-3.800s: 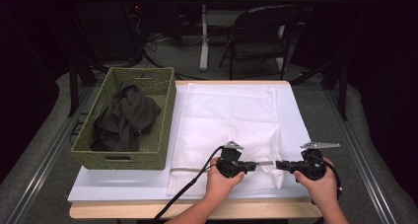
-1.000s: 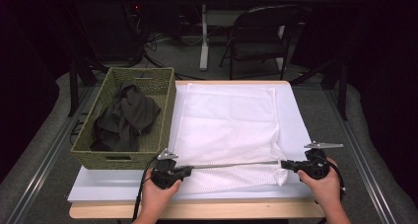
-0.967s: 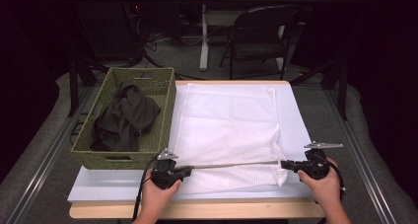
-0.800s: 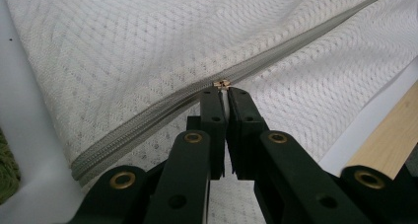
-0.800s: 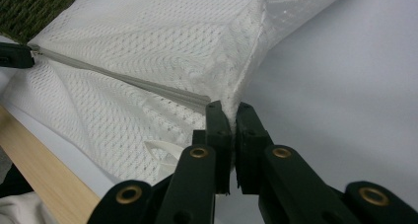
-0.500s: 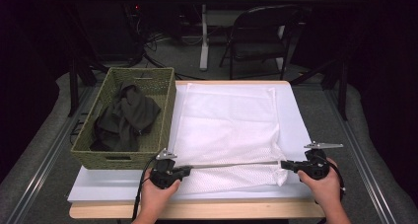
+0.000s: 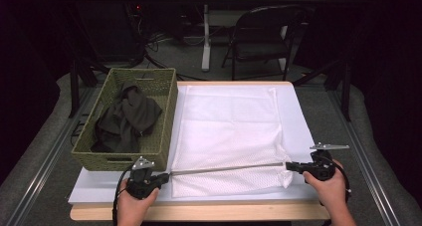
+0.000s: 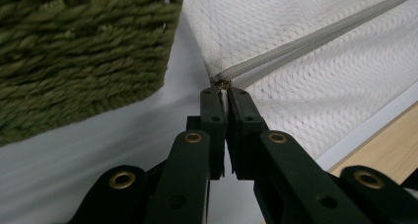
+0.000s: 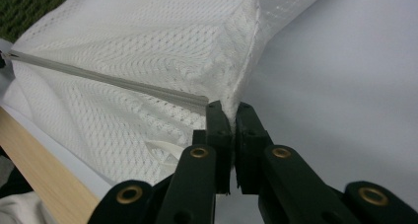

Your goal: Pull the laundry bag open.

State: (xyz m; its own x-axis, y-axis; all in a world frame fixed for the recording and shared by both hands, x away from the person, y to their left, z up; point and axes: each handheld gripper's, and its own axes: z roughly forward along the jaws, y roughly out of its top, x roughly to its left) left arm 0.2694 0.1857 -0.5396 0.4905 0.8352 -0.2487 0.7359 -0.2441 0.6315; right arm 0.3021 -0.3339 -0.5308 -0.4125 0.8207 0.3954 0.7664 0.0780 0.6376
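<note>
A white mesh bag (image 7: pixel 229 131) lies flat on the white board (image 7: pixel 298 121), its grey zipper (image 7: pixel 229 169) stretched taut along the near edge. My left gripper (image 7: pixel 166 176) sits at the zipper's left end. In the left gripper view that gripper (image 8: pixel 224 91) is shut on the brass zipper pull (image 8: pixel 223 82), with the zipper (image 8: pixel 315 39) running away to the upper right. My right gripper (image 7: pixel 288 166) holds the bag's near right corner. Seen from the right gripper view, this gripper (image 9: pixel 229 108) is shut on the mesh bag (image 9: pixel 148 36) at the zipper's (image 9: pixel 108 81) end.
A green woven basket (image 7: pixel 164 131) holding dark clothes (image 7: pixel 127 119) stands left of the bag, close to my left gripper; its wall (image 8: pixel 74 51) fills the upper left of the left gripper view. The table's wooden edge (image 7: pixel 199 212) runs near me. A chair (image 7: pixel 263 37) stands beyond the table.
Since 3.8 s ago my left gripper has slid left along the zipper from mid-bag to its left end. Over the last second nothing has visibly moved.
</note>
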